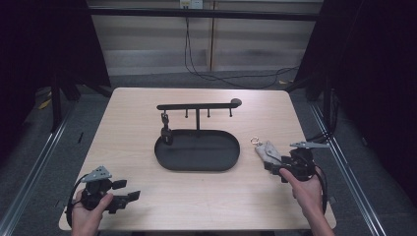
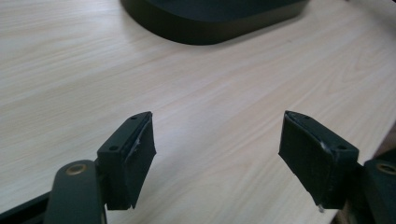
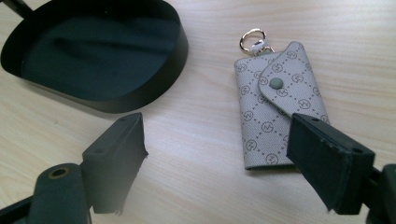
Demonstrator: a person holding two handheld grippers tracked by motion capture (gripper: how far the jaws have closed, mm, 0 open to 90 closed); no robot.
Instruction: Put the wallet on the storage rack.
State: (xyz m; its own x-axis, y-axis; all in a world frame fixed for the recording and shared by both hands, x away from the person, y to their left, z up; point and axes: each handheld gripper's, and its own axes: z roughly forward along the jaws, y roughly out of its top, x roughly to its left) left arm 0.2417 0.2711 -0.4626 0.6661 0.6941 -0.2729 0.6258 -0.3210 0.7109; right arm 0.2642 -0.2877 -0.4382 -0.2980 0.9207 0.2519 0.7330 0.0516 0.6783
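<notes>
While the key pouch (image 3: 278, 105) lies flat on the desk (image 1: 275, 113), right gripper (image 3: 233, 161) hovers spread, pre-grasp; next: straddle pouch & pinch. Left gripper (image 2: 217, 158) spread, empty.

A light wooden table (image 1: 137, 196) bears a black tray stand (image 1: 197, 150) and key pouch (image 1: 266, 152).

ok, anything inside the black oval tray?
The black oval tray holds the stand's post and a small dark item hanging near its left end. Otherwise bare; its near wall hides the floor just behind it.
</notes>
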